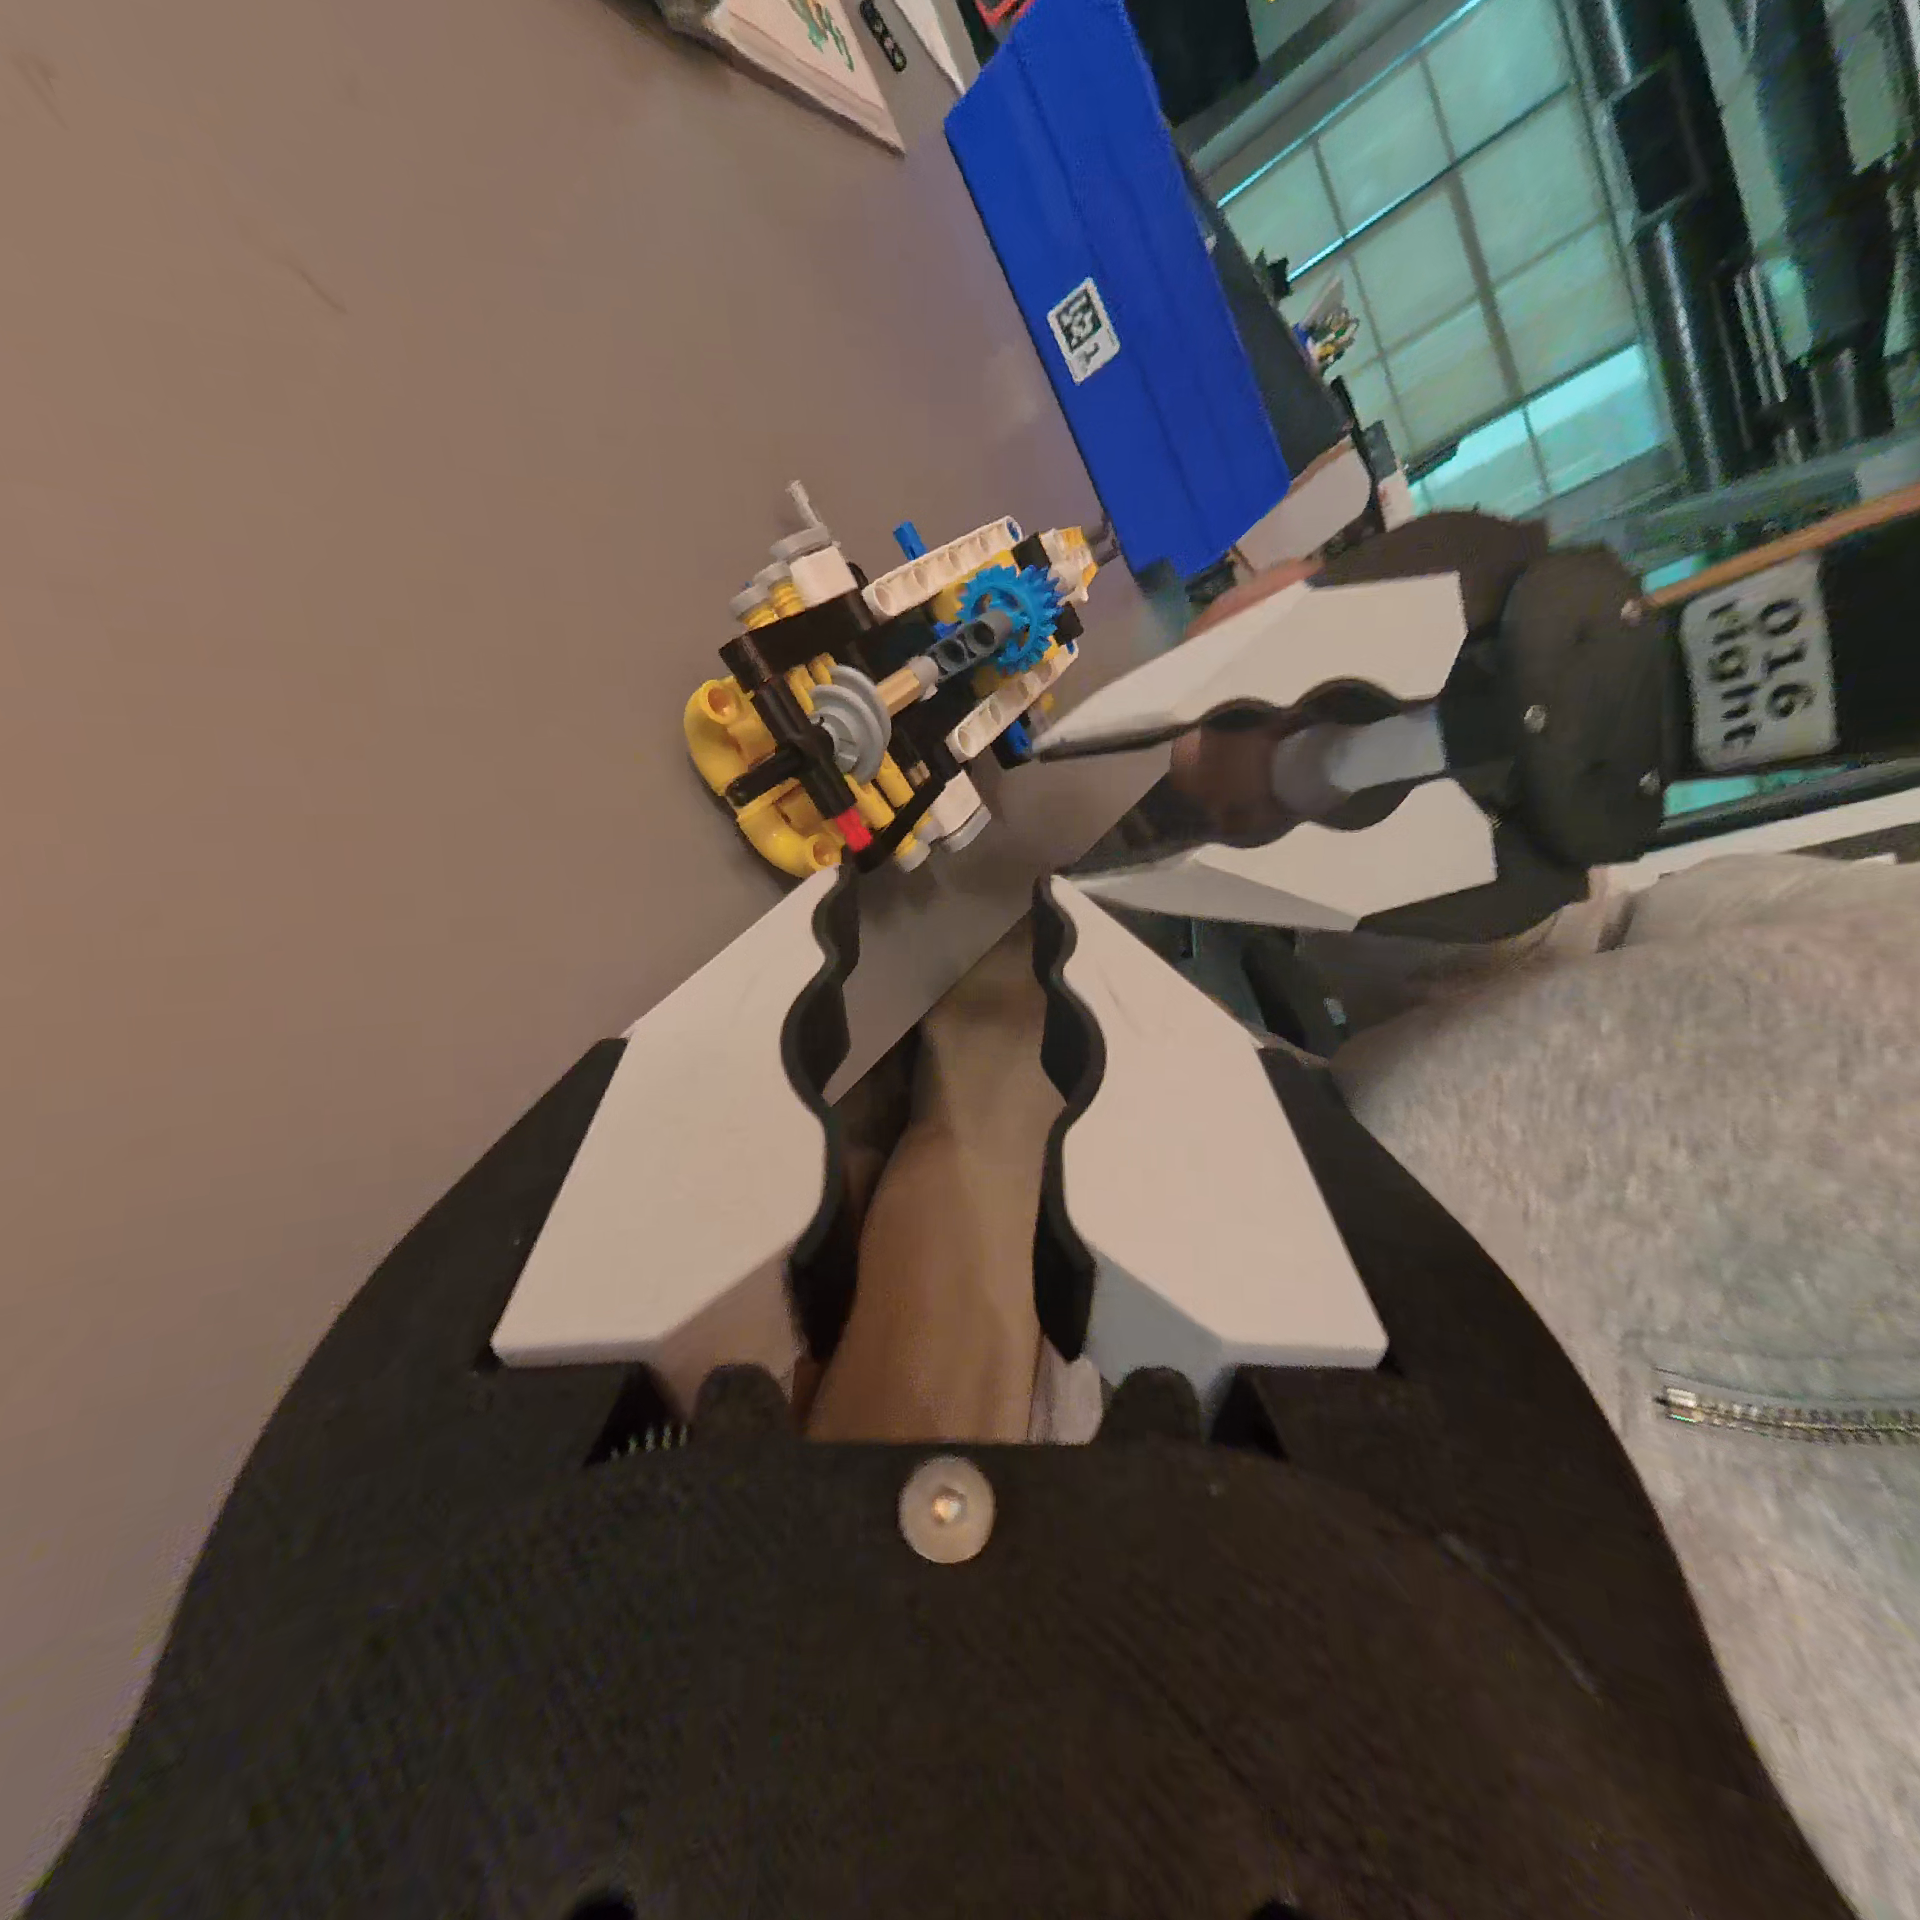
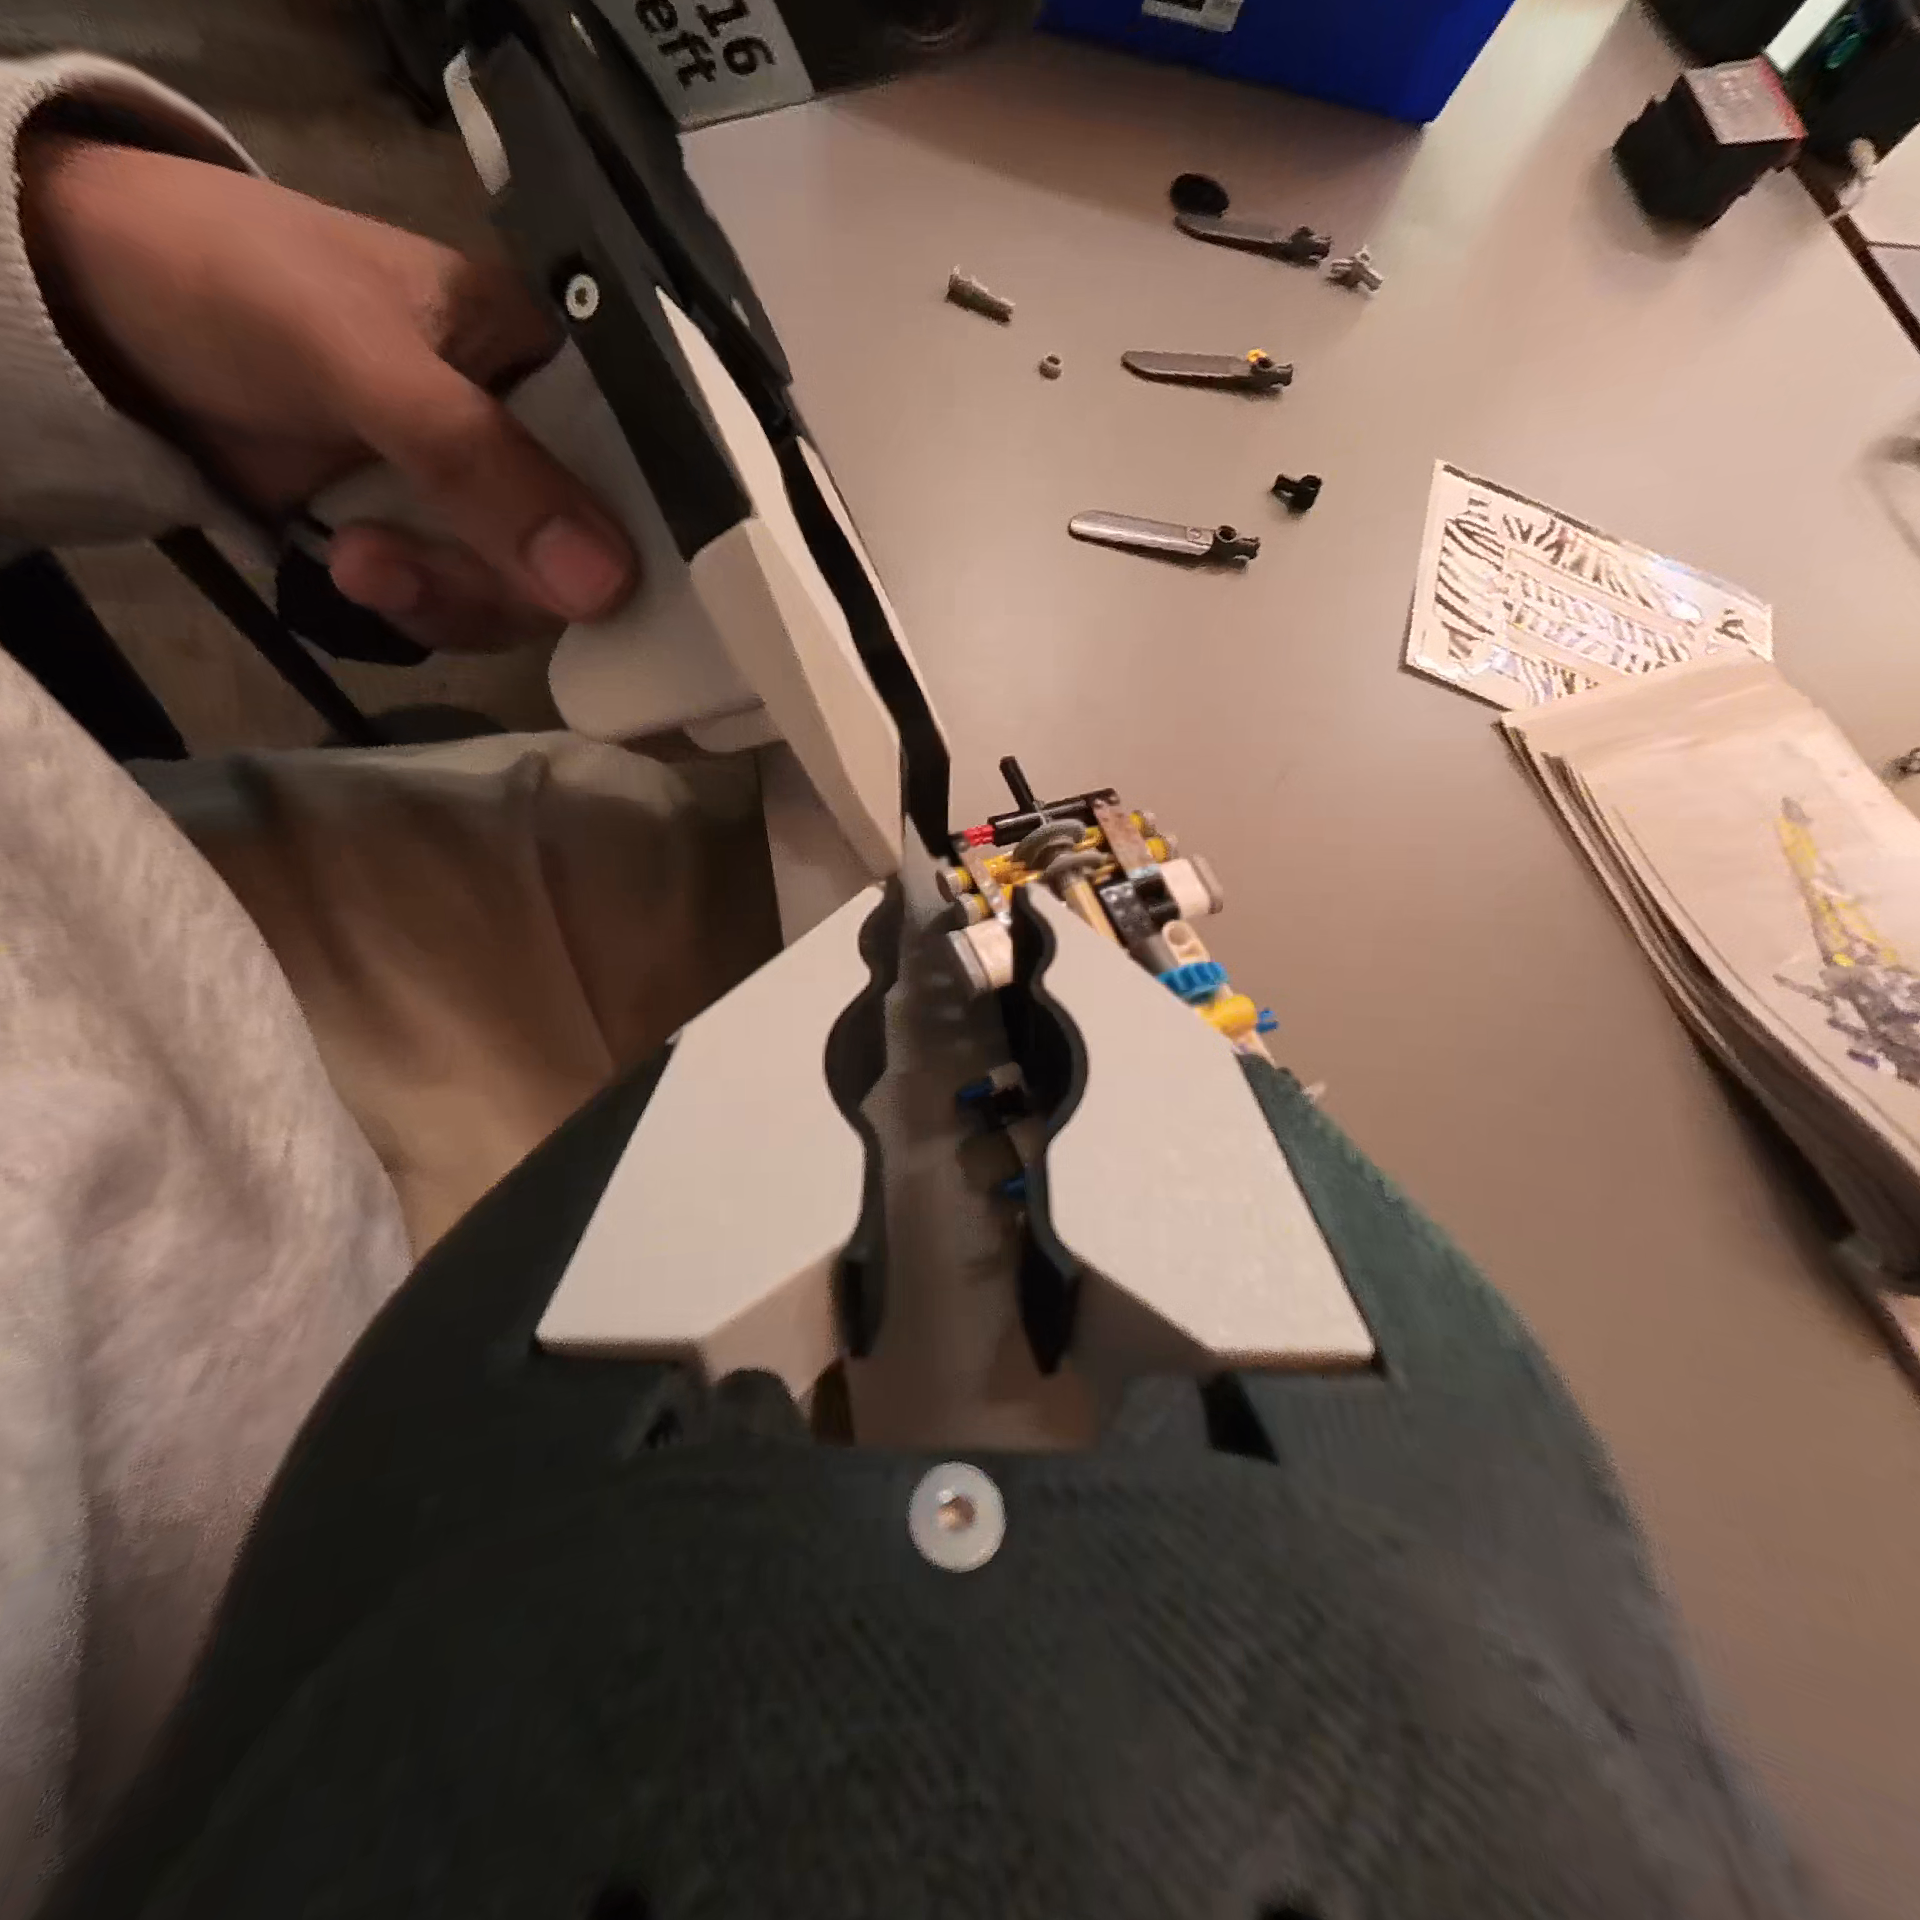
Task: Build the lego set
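The part-built lego model (image 1: 883,686), yellow, white and black with a blue gear and a grey gear, lies on the grey table (image 1: 364,623) close to its near edge. My left gripper (image 1: 940,904) is open and empty, and its left fingertip is just beside the model's red pin end. My right gripper (image 2: 954,906) is open, with its tips over the model (image 2: 1091,883), whose white beam shows through the gap. In the left wrist view the right gripper (image 1: 1060,816) sits at the model's right side, upper fingertip at a white beam. The left gripper (image 2: 904,831) is held by a hand.
Three loose grey blade pieces (image 2: 1195,364) and several small parts (image 2: 977,293) lie farther out. A sticker sheet (image 2: 1558,603) and the instruction booklet (image 2: 1714,883) lie to the right. A blue bin (image 1: 1122,291) stands at the back. A person's lap is past the table edge. The grippers are tip to tip, or close to it.
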Tool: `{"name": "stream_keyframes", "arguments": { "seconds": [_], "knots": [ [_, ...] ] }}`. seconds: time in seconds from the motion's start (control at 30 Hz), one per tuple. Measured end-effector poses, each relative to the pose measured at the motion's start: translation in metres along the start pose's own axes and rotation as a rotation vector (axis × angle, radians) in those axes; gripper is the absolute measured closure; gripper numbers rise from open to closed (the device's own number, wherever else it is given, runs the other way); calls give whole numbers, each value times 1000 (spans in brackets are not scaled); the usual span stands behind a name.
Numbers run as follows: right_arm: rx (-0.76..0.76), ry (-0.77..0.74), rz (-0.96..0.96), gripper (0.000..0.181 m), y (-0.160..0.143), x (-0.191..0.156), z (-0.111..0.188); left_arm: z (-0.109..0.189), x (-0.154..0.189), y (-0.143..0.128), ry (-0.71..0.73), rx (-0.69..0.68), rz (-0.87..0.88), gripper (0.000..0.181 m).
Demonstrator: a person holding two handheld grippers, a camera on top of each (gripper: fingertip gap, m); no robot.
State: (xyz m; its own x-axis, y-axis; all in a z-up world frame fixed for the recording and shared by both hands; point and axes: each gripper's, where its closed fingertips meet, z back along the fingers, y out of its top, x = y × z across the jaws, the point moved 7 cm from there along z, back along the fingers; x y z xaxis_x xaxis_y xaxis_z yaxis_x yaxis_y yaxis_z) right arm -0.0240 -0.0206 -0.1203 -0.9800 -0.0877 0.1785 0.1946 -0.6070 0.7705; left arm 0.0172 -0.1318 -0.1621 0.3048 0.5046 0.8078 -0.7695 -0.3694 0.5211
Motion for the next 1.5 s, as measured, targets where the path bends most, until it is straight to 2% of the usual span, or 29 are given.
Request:
{"name": "stream_keyframes", "arguments": {
  "seconds": [0.03,0.13,0.23,0.4,0.5,0.57,0.63,0.73,0.83,1.0,1.37,1.47,1.5],
  "knots": [
    [20,-8,-27,162,-2,-2,1,2,0,2,-2,15,4,150],
    [105,-19,-186,156,-10,-12,5,4,-1,5,11,51,6,150],
    [91,-48,-284,155,-27,-15,9,-5,3,3,-4,40,7,148],
    [94,-103,-538,152,-57,-8,35,-40,26,-13,-67,-56,-56,145],
    [153,-108,-714,150,-76,-6,58,-62,49,-29,-175,-147,-113,145],
    [199,-89,-824,149,-85,-10,68,-64,63,-34,-243,-194,-168,151],
    [271,-56,-933,148,-88,-15,71,-57,66,-25,-199,-154,-252,151],
    [340,-44,-1068,142,-95,-18,66,-44,47,-1,31,-35,-317,148],
    [386,-4,-1158,144,-101,-17,64,-51,28,1,142,-86,-234,145],
    [484,99,-1281,153,-105,-15,62,-71,23,-12,110,-156,-194,147],
    [643,196,-1457,157,-115,-10,54,-84,27,-15,10,-155,-134,162],
    [673,199,-1478,173,-118,-8,55,-85,29,-15,-30,-155,-115,163],
    [678,200,-1479,174,-118,-7,56,-86,29,-15,-43,-151,-94,164]
  ]
}}
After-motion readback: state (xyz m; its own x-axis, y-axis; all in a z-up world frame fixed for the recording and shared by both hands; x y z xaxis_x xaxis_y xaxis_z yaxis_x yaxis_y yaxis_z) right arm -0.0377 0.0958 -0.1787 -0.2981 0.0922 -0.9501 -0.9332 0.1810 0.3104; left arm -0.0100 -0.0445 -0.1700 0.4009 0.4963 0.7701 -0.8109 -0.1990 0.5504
